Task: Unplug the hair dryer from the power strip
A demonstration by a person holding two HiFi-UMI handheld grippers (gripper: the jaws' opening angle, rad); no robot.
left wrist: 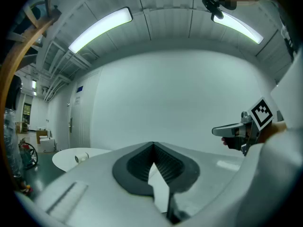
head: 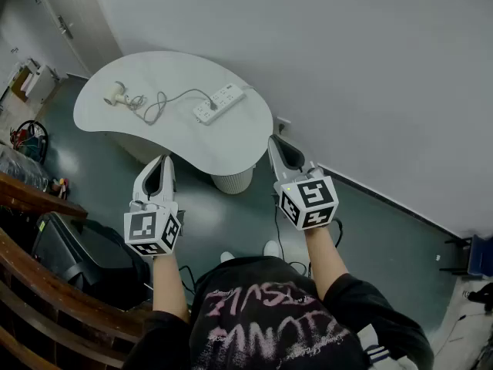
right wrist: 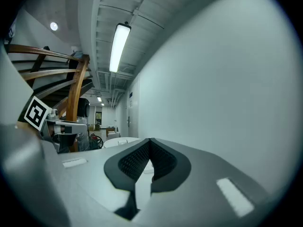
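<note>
White hair dryer (head: 117,92) lies well beyond the left gripper (head: 162,161) and right gripper (head: 275,141), fingers (left wrist: 142,167) closed, empty.

We find the hair dryer (head: 115,92) on the table's (head: 177,141) left end, its cable (head: 158,102) running right to the power strip (head: 219,103) beside the wall. The left gripper (head: 164,162) and right gripper (head: 275,140) hang side by side before the table, well apart from both.

Head view looks steeply down on the distant table (head: 146,79); both gripper views face it level
</note>
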